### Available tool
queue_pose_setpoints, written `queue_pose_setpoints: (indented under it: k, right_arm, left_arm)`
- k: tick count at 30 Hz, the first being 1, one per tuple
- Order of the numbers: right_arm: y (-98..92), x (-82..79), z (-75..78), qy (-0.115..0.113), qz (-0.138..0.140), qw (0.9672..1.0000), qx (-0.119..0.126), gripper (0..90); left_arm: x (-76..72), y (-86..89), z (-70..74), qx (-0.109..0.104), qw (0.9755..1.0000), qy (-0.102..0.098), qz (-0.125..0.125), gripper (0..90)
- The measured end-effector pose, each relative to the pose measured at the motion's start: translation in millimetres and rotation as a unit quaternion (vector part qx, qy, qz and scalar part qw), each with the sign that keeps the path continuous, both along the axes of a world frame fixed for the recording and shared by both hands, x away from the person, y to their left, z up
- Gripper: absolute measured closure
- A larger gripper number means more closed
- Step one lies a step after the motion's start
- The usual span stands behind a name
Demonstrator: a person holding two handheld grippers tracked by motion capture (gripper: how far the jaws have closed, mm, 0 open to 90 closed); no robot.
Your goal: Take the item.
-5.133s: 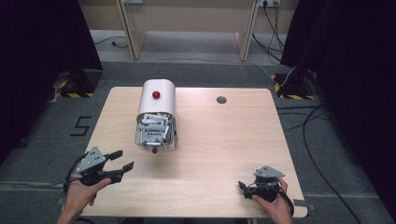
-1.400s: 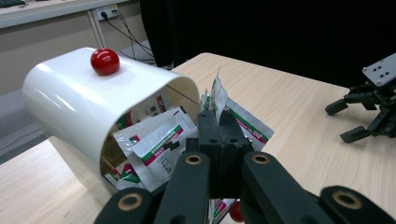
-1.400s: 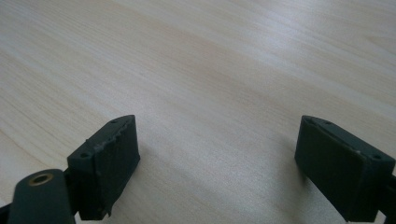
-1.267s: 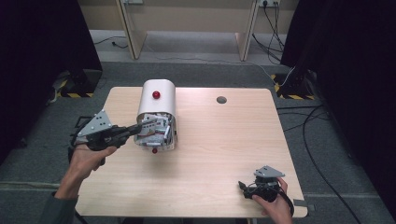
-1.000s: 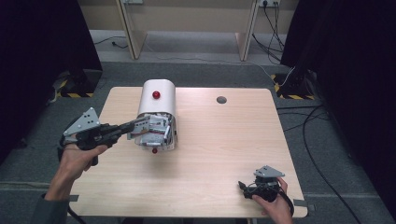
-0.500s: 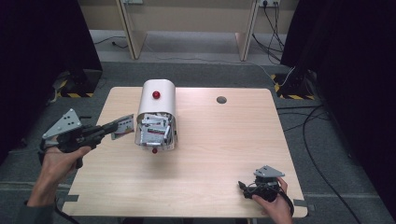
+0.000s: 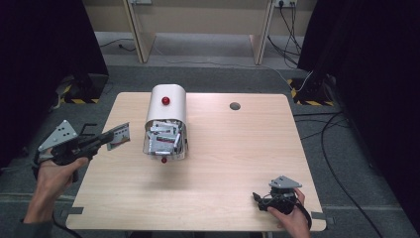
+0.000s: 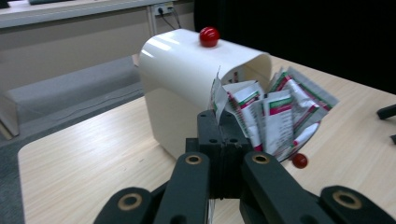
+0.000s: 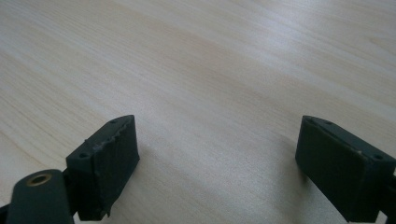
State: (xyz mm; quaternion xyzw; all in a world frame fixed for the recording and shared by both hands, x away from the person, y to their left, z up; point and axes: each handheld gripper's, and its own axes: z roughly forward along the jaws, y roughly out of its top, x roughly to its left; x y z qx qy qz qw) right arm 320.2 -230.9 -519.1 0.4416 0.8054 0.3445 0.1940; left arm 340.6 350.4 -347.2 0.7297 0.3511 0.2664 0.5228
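Packet point(image 7: 119, 136) w/ red-green print sits clamped in left gripper point(image 7: 110, 139), mid-left of frame, just clear of the white canister point(image 7: 167, 105). Canister lies on its side at center, red knob on top, more sachets point(image 7: 163, 140) spilling from its open mouth. Probably pulling one sachet out: keep jaws tight on the edge, draw straight away so the others don't drag along. Right gripper point(image 7: 267, 199), lower right, rests on table w/ jaws wide apart, empty. Table point(image 7: 237, 148) is pale wood; dark curtains, cables on grey floor beyond.
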Motion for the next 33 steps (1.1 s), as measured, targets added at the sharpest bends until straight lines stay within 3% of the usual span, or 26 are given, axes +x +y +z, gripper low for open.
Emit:
queue_pose_setpoints:
  k: [16, 33]
  right_arm:
    - [-0.1, 0.1, -0.1, 0.0, 0.001, 1.0, 0.0, 14.0]
    - [-0.1, 0.1, 0.0, -0.001, 0.001, 1.0, 0.0, 14.0]
  left_arm:
    - [13.9, 10.9, -32.4, 0.006, 0.9991, 0.025, 0.033, 89.6]
    - [34.8, 14.9, -68.8, 0.006, 0.9979, 0.041, 0.05, 89.6]
